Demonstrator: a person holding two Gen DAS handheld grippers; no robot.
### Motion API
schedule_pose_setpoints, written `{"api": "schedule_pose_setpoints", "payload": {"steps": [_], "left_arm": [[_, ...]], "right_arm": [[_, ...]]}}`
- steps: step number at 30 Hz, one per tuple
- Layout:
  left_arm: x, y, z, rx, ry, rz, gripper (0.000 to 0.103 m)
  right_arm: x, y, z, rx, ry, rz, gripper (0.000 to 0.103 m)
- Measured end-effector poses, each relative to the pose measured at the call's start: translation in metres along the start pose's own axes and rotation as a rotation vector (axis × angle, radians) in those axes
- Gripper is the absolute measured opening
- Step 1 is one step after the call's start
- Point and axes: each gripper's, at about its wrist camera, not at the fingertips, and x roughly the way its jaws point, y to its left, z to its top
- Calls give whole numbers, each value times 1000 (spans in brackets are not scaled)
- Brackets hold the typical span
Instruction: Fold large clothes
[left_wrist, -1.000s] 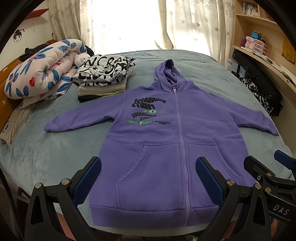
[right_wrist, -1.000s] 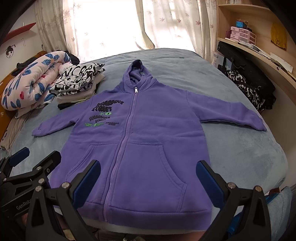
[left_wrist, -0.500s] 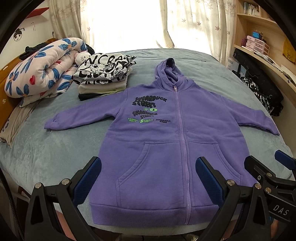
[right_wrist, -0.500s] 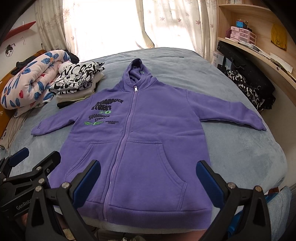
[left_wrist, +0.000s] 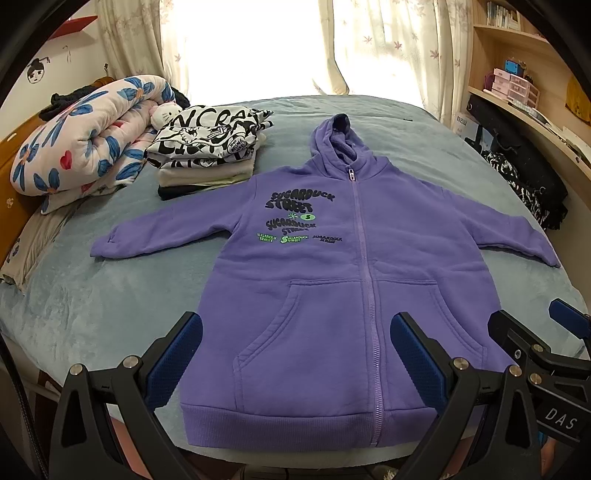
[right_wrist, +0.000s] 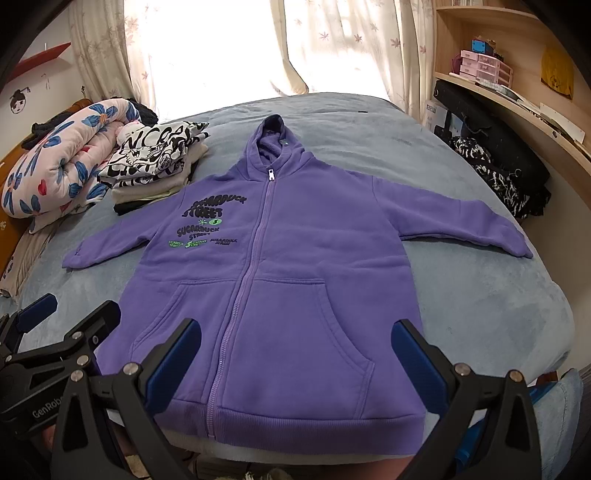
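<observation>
Purple hoodie (left_wrist: 332, 295) hem partly hidden behind both grippers' wide-spread, empty fingers (left_wrist: 177, 354).

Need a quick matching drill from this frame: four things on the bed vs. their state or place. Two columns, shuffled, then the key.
1. purple hoodie
2. stack of folded clothes
3. floral quilt
4. left gripper

A. rolled up at the bed's left edge
B. open, fingers apart above the hem
C. spread flat, zipped, sleeves out
D. piled beside the hoodie's sleeve

Pairs: 1-C, 2-D, 3-A, 4-B

Matt fleece hoodie (left_wrist: 332, 295), plush velvety bedspread (left_wrist: 92, 295), wooden shelves (right_wrist: 517, 103)
</observation>
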Motion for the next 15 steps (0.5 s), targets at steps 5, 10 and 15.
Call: {"api": "schedule_pose_setpoints", "payload": {"steps": [5,10,15], "left_arm": [[0,0,-1,1,1,1,101],[0,1,-2,1,2,1,101],[1,1,-4,0,5,-3,101]], "right_arm": [[2,1,-2,1,1,0,103],[2,0,-2,1,3,1,103],[4,0,-3,2,3,3,103]]}}
